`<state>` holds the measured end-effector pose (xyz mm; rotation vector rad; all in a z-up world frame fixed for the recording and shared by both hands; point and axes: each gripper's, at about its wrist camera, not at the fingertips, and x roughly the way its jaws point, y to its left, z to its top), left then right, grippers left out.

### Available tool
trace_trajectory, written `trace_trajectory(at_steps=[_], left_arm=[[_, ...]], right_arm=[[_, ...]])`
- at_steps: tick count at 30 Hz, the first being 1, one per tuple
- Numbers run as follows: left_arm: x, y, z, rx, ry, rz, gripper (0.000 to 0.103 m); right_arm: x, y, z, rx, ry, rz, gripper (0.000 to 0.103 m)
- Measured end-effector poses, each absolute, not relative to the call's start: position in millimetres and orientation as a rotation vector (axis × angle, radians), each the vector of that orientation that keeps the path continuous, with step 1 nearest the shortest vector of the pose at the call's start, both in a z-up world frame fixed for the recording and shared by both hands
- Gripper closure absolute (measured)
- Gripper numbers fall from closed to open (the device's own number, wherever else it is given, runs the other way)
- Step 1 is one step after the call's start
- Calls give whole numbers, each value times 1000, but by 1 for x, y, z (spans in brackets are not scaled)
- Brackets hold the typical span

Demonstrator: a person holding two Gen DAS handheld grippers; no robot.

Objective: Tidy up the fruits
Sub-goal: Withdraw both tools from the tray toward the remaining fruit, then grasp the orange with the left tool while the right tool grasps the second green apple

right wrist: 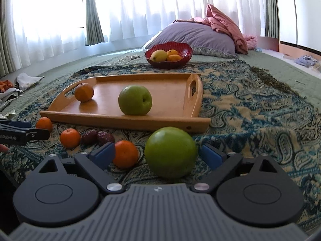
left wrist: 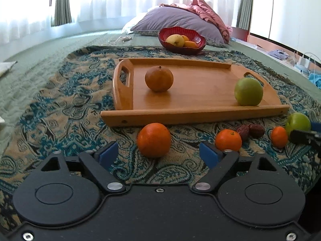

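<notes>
While the left gripper [left wrist: 158, 153] hovers low over a patterned blanket [left wrist: 60, 108] on a bed, the left wrist view shows its blue fingers [left wrist: 108, 153] spread apart, grasping nothing. A large orange [left wrist: 153, 140] lies on the blanket just ahead, in line with the gap but not between the pads. A small mandarin [left wrist: 228, 140] sits close by the right finger. Further right lie two dark dates [left wrist: 250, 131], another mandarin [left wrist: 279, 137] and a green apple [left wrist: 298, 123], partly hidden by the tip of the other gripper. Beyond them a wooden tray [left wrist: 180, 114] holds a brownish orange [left wrist: 159, 78] and a second green apple [left wrist: 248, 91]. A red bowl [left wrist: 180, 47] of yellow and orange fruit stands behind, before a grey pillow [left wrist: 172, 20].

From the right wrist view, the right gripper [right wrist: 158, 153] also stands released, fingers [right wrist: 210, 156] wide. The green apple [right wrist: 171, 152] lies between them near the right pad; whether it touches cannot be told. A mandarin [right wrist: 125, 153] lies just beside the left finger, crowding the gap. The dates [right wrist: 98, 137] and two more oranges lie further left.
</notes>
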<state>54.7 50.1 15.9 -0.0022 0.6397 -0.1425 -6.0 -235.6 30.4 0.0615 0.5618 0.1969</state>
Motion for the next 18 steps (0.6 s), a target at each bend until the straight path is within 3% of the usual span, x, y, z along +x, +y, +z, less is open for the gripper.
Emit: trace_trajectory(at_steps=[4,6,9,18], left_arm=[[63,55,14,-35,660,-138,33],[66,59,13,-54,670,-138,46],[68,61,11,-58,675,-125,54],[70,60,9,-44,671,-119,58]], right_arm=[[-8,-236,28,62,562,197,12],[-10,-236,28,60,559,193,17],[-10,-239,27,60,562,187,25],[-7,-246,23,97,577,162,37]])
